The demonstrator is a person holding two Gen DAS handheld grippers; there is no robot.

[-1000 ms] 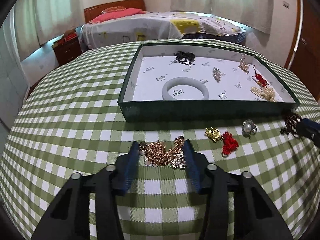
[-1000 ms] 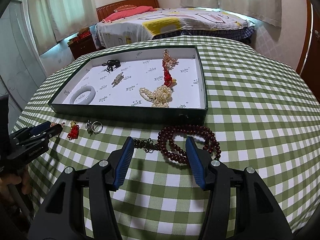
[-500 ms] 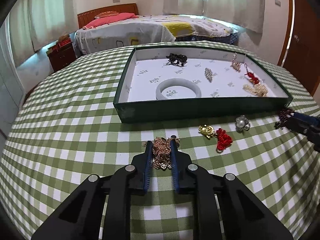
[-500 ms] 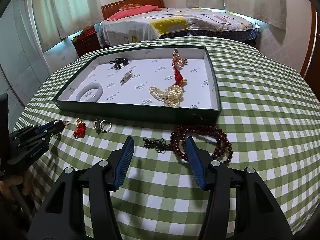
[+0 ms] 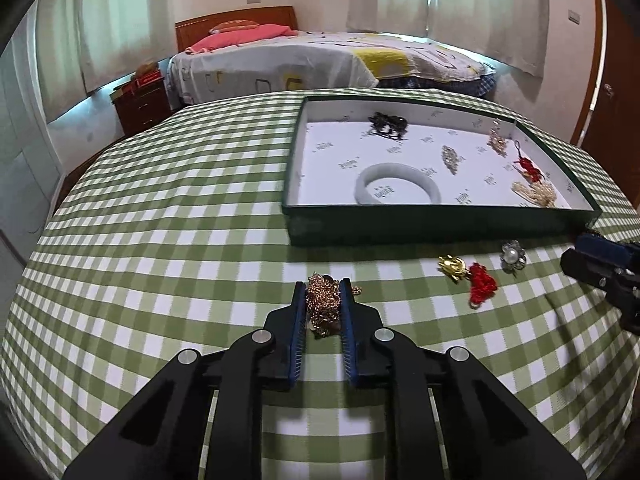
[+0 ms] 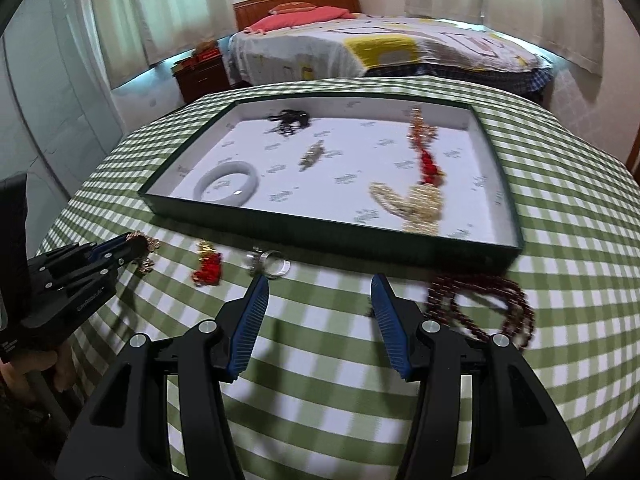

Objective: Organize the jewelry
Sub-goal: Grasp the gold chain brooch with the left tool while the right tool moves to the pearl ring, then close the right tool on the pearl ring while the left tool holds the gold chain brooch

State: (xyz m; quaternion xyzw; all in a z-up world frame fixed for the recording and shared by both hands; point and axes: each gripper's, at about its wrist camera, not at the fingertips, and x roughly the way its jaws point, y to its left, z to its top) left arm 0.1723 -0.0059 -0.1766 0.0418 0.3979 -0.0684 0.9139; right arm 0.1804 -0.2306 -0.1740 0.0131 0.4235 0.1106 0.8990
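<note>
My left gripper [image 5: 323, 289] is shut on a bunched gold chain necklace [image 5: 322, 304], held just above the green checked tablecloth [image 5: 160, 240]; it also shows in the right wrist view [image 6: 138, 246]. My right gripper [image 6: 318, 284] is open and empty over the cloth, between a silver pearl ring [image 6: 270, 266] and a dark red bead bracelet [image 6: 480, 304]. A gold and red tassel charm [image 5: 472, 278] and the ring [image 5: 512, 255] lie in front of the green tray [image 5: 420, 226].
The tray [image 6: 312, 227] holds a white bangle [image 5: 398, 188], a black piece [image 5: 388, 123], a small brooch [image 5: 450, 158], a red tassel [image 5: 528, 168] and pearls [image 5: 536, 194]. A bed and a nightstand stand beyond the round table.
My left gripper has closed on the gold chain necklace and lifted it slightly. My right gripper has moved left, away from the bead bracelet and toward the ring.
</note>
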